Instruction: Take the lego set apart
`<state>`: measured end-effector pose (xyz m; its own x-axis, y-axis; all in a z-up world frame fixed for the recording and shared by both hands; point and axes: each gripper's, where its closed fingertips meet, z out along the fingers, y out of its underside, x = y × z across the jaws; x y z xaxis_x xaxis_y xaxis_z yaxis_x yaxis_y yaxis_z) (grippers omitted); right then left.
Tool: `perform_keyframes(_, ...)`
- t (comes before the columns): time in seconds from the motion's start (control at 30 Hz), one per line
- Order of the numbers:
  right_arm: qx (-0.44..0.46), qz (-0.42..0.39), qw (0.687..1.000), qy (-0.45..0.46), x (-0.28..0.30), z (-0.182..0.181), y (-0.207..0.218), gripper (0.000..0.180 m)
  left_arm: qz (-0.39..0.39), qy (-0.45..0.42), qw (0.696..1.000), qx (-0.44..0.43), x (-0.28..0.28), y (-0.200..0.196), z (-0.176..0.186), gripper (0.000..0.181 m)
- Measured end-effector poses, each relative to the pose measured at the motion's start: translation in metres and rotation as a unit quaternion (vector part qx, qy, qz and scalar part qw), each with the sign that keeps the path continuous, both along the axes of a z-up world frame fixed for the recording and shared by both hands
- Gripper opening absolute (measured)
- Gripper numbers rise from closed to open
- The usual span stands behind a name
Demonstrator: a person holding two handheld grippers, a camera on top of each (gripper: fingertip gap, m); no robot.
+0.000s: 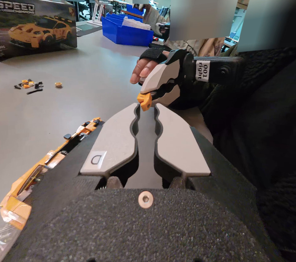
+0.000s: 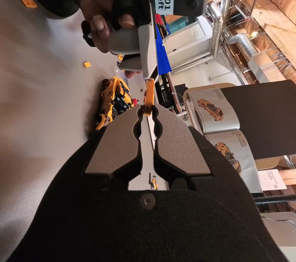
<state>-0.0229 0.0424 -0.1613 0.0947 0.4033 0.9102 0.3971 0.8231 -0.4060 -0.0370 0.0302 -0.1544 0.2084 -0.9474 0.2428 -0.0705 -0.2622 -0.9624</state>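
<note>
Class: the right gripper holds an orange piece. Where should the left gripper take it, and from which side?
Grip the free end of the orange piece that sticks out past the right gripper, coming from opposite it. The left gripper is open and already lined up there.

Wht printed label (image 1: 202,71) on right tool (image 1: 148,95), same on left tool (image 1: 146,105), wht sticker (image 1: 96,159) on its finger (image 1: 117,139), lettering on car box (image 1: 36,30).

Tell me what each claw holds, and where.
The right claw pinches one end of the orange lego piece. Its other end sits at the left claw tips; grip unclear.
</note>
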Motion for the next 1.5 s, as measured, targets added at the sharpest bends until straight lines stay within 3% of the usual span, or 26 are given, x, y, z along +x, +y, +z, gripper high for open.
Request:
perform_keyframes(0.17,0.001,-0.002,1.000,-0.001,0.000,-0.001,0.001,0.010,0.005,0.013,1.000,0.007,0.001,0.000,-0.002,0.010)
perform_keyframes(0.23,-0.050,-0.013,0.998,0.023,0.001,0.002,0.007,0.013,0.022,0.021,0.999,0.036,0.002,0.002,0.000,0.009)
perform_keyframes(0.33,-0.195,-0.027,0.978,0.070,0.005,0.005,0.020,0.024,0.070,0.036,0.992,0.101,0.000,0.009,0.005,0.009)
perform_keyframes(0.4,-0.325,-0.017,0.938,0.118,0.006,0.012,0.023,0.030,0.112,0.060,0.978,0.163,-0.003,0.015,0.008,0.009)
perform_keyframes(0.5,-0.528,0.002,0.830,0.180,0.001,0.022,0.024,0.039,0.174,0.101,0.950,0.239,-0.005,0.023,0.014,0.009)
perform_keyframes(0.57,-0.598,0.004,0.776,0.199,-0.004,0.023,0.024,0.043,0.206,0.130,0.930,0.275,-0.002,0.027,0.015,0.009)
perform_keyframes(0.67,-0.618,-0.032,0.758,0.206,-0.008,0.016,0.029,0.054,0.241,0.168,0.905,0.307,0.001,0.032,0.016,0.009)
perform_keyframes(0.83,-0.636,-0.044,0.739,0.215,-0.010,0.015,0.030,0.050,0.264,0.202,0.884,0.330,-0.001,0.037,0.015,0.009)
perform_keyframes(1.0,-0.708,0.023,0.674,0.207,-0.014,0.019,0.021,0.054,0.249,0.223,0.865,0.374,0.003,0.031,0.013,0.009)
perform_keyframes(1.13,-0.690,0.009,0.695,0.203,-0.014,0.016,0.021,0.052,0.248,0.248,0.843,0.409,0.005,0.028,0.012,0.009)
perform_keyframes(1.2,-0.698,0.016,0.686,0.204,-0.014,0.016,0.021,0.046,0.245,0.248,0.838,0.420,0.008,0.025,0.013,0.009)
perform_keyframes(1.3,-0.732,0.076,0.649,0.194,-0.015,0.020,0.011,0.019,0.243,0.247,0.836,0.425,0.008,0.026,0.012,0.009)
perform_keyframes(1.43,-0.760,0.121,0.611,0.184,-0.011,0.022,0.008,0.009,0.235,0.232,0.843,0.425,0.008,0.022,0.013,0.008)
perform_keyframes(1.5,-0.780,0.140,0.583,0.178,-0.011,0.022,0.006,0.013,0.230,0.226,0.845,0.426,0.009,0.021,0.014,0.008)
